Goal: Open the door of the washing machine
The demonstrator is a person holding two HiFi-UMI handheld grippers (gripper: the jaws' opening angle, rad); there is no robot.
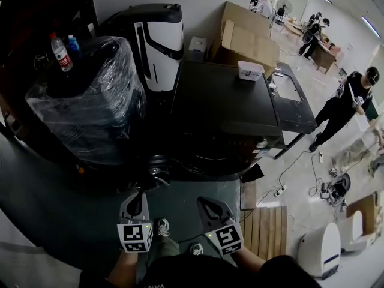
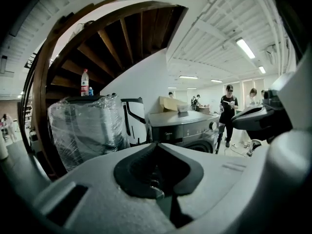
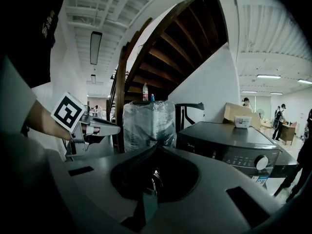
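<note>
The dark grey washing machine (image 1: 222, 101) stands ahead of me, its shadowed front facing me. In the left gripper view its round door (image 2: 201, 145) shows low on the front and looks closed. The right gripper view shows the control panel with a white knob (image 3: 262, 163). My left gripper (image 1: 141, 194) and right gripper (image 1: 201, 200) hang side by side well short of the machine, over the dark floor. Both point toward it and are shut, with nothing between the jaws. Neither touches the machine.
A plastic-wrapped bulky object (image 1: 90, 101) with two bottles on top stands to the left. A white and black appliance (image 1: 161, 41) and cardboard boxes (image 1: 246, 38) stand behind the machine. A white tub (image 1: 250, 70) sits on its lid. A wooden pallet (image 1: 264, 230), cables and several people are on the right.
</note>
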